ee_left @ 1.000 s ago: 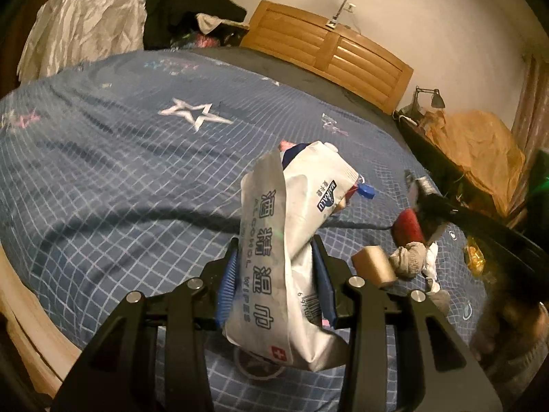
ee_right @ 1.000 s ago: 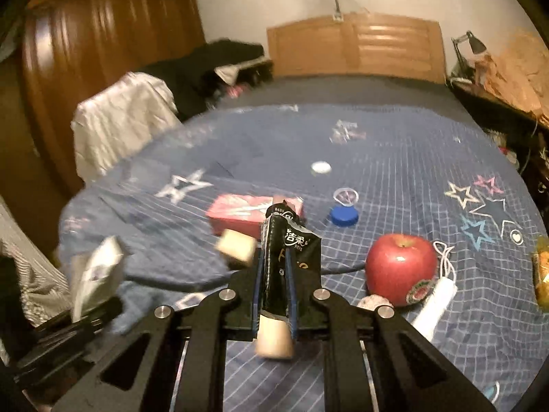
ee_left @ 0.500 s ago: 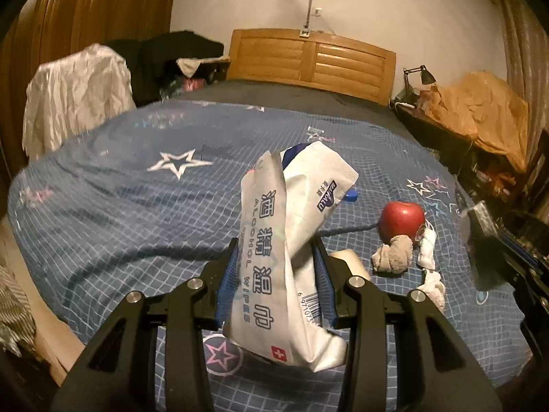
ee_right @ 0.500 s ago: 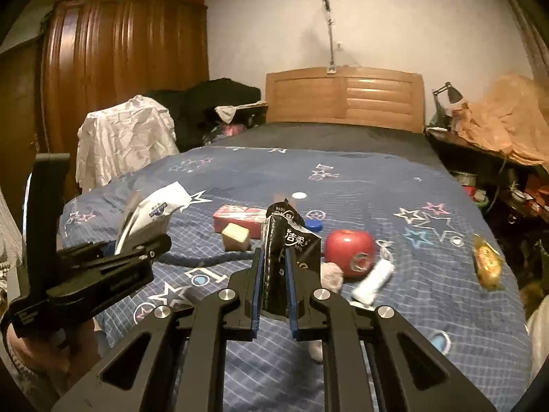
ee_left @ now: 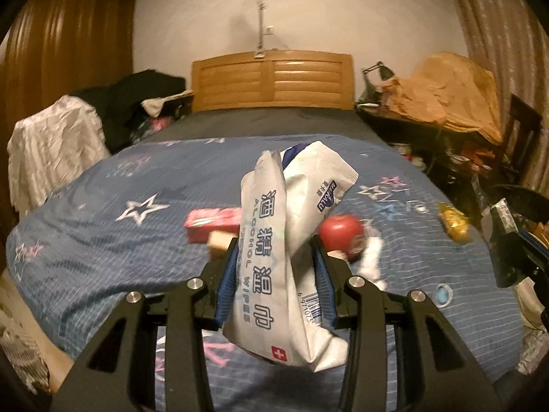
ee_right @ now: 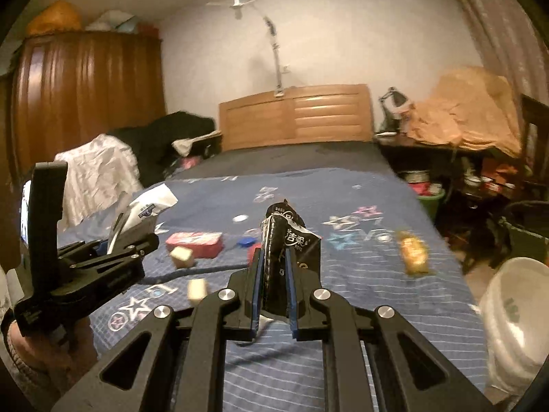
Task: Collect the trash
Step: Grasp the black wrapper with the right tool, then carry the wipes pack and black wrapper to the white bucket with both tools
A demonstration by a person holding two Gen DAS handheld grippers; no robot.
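My left gripper (ee_left: pixel 274 254) is shut on a white alcohol wipes packet (ee_left: pixel 274 240), held upright above the blue star-patterned bed (ee_left: pixel 103 240). It also shows at the left of the right wrist view (ee_right: pixel 133 237), packet (ee_right: pixel 151 202) sticking up. My right gripper (ee_right: pixel 274 264) is shut on a black tissue packet (ee_right: pixel 284 240) above the bed's foot. On the bed lie a red box (ee_right: pixel 195 242), a red apple (ee_left: pixel 339 233), a tan block (ee_right: pixel 182 257), a blue cap (ee_right: pixel 247 241), a white cap (ee_right: pixel 239 219) and an orange wrapper (ee_right: pixel 415 252).
A white bag-lined bin (ee_right: pixel 514 316) stands at the lower right beside the bed. A cluttered dark desk (ee_left: pixel 429 130) runs along the right. Clothes-draped chair (ee_left: pixel 51 151) and wooden wardrobe (ee_right: pixel 85 96) stand left. A dark cable (ee_right: pixel 192 271) crosses the bedspread.
Both grippers have pulled back and risen from the bed, still holding their packets. More of the room shows, and the white bin has come into the right wrist view.
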